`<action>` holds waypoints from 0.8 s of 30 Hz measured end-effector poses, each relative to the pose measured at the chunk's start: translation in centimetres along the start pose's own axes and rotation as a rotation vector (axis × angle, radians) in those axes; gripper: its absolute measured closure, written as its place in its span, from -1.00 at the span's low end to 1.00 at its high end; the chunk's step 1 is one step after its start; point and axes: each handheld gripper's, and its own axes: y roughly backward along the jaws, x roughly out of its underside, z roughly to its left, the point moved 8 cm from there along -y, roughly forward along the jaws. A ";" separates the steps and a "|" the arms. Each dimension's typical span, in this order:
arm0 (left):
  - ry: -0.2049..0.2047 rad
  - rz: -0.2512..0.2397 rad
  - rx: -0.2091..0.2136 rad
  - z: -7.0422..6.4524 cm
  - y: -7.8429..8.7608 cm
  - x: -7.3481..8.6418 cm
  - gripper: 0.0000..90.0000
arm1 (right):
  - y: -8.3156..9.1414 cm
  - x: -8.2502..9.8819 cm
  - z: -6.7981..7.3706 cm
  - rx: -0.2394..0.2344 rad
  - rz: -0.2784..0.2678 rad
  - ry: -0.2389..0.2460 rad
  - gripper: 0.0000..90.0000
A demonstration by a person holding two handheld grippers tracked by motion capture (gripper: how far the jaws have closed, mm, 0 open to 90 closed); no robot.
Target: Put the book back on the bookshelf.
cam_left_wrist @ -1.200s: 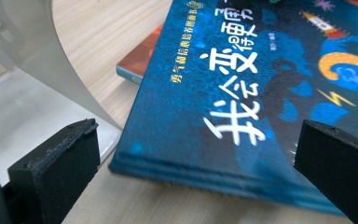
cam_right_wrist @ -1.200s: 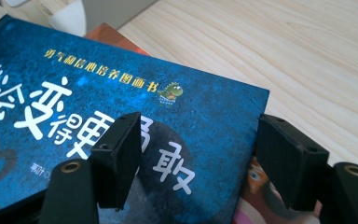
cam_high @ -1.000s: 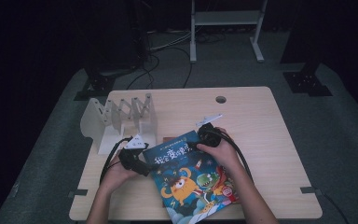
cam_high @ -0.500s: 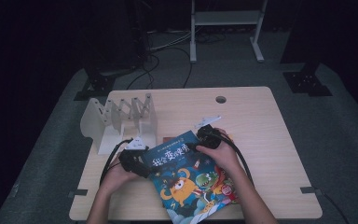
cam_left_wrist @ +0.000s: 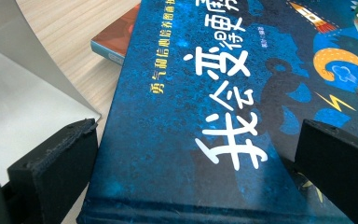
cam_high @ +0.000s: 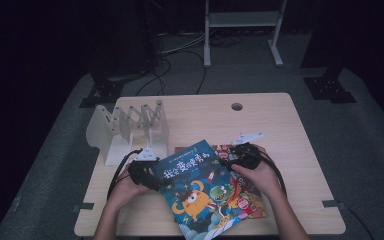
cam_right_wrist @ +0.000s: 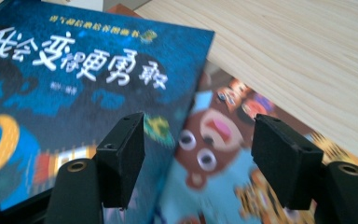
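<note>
Just in front of the white rack, the blue book lies on the surface atop a second picture book, its left corner between the left gripper's spread, non-pressing jaws, while the right gripper, jaws apart, hovers empty over its right edge.

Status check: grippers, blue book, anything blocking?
Left gripper open, astride blue book spine. Right gripper open over both covers, gripping nothing. Blue book lies on second book; rack beside left gripper.
</note>
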 end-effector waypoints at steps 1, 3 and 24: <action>0.000 0.000 0.000 0.0 0.0 0.0 -1.00 | 0.4 0.3 -0.1 0.004 -0.003 0.000 -0.25; 0.001 0.001 -0.001 0.0 0.0 0.0 -1.00 | 1.2 1.0 -0.2 0.008 -0.003 -0.002 -0.25; 0.009 0.004 0.001 0.0 0.0 0.0 -1.00 | 7.6 7.7 -0.2 0.011 -0.031 -0.025 -0.32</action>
